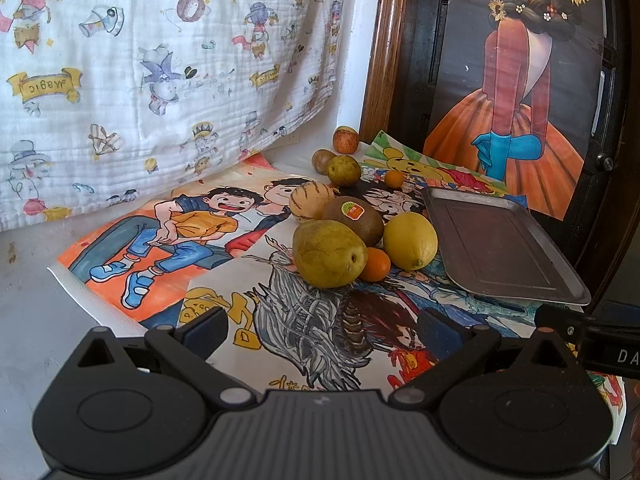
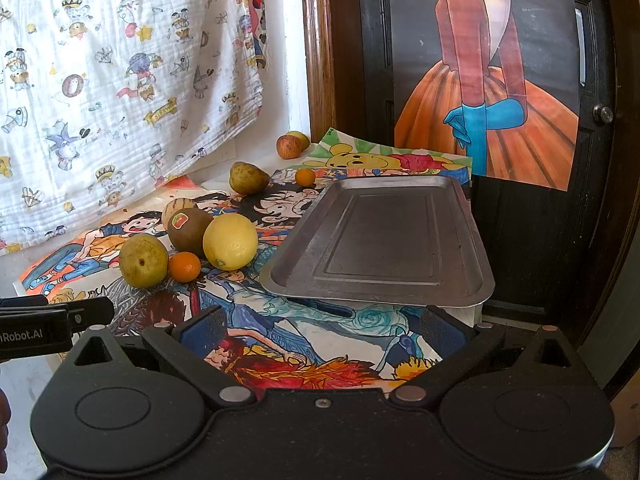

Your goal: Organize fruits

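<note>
A crinkled white printed cloth (image 1: 160, 80) hangs behind. My dull rectangular metal tray (image 2: 384, 236) sits bare at right; left of it cluster a smooth lemon (image 2: 230, 241), mottled pear (image 2: 144, 260), fuzzy kiwi (image 2: 188, 230), glossy tangerine (image 2: 184, 267). My left tongs (image 1: 320, 330) and right tongs (image 2: 322, 330) gape, holding nothing.

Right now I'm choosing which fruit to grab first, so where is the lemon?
In both views the lemon lies on the drawings just left of the metal tray, with the kiwi and a small orange against its left.

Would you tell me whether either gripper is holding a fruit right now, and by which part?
Nothing is held. The left gripper and right gripper are both open and empty.
</note>
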Tool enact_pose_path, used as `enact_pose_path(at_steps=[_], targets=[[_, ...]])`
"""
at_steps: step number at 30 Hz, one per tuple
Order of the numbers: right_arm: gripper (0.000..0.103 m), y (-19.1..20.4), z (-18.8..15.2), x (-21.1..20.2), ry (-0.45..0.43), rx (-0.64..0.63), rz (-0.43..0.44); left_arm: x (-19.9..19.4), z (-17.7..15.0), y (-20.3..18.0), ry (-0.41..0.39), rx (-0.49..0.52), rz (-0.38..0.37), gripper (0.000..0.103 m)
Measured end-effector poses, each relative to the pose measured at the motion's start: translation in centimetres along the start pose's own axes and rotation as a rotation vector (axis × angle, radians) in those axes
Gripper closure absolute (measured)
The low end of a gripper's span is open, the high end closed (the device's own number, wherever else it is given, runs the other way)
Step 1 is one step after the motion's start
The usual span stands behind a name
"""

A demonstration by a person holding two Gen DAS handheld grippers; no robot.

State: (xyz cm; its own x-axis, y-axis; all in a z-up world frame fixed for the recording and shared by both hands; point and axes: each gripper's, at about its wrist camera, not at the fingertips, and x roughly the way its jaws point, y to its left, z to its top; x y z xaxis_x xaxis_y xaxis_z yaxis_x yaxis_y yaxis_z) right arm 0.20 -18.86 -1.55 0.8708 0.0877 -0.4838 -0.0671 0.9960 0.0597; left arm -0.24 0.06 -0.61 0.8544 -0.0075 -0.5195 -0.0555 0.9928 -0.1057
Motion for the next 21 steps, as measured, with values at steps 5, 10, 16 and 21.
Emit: enact_pose_path(at_steps=[5,10,16,21], targets=[[0.0,0.0,0.0,0.0,0.001,0.0,0.0,0.0,-0.1,0.0,0.001,-0.001,0.002,0.0],[0.0,-0.1,0.0,0.0,0.004,-0.002,-0.001,0.1,-0.3,-0.3,0.008,-0.004,-0.002,0.0],[0.0,-0.5,0.1,0.0,-0.003,-0.003,0.001,0.0,-0.1,-0.3,0.012,-0.005,-0.001,0.0],[0.0,-0.7,1.1,-0.5,-0.052,-0.05,-0.029,0.1,0.2,-0.1,0.026,-0.013,0.016,0.0]])
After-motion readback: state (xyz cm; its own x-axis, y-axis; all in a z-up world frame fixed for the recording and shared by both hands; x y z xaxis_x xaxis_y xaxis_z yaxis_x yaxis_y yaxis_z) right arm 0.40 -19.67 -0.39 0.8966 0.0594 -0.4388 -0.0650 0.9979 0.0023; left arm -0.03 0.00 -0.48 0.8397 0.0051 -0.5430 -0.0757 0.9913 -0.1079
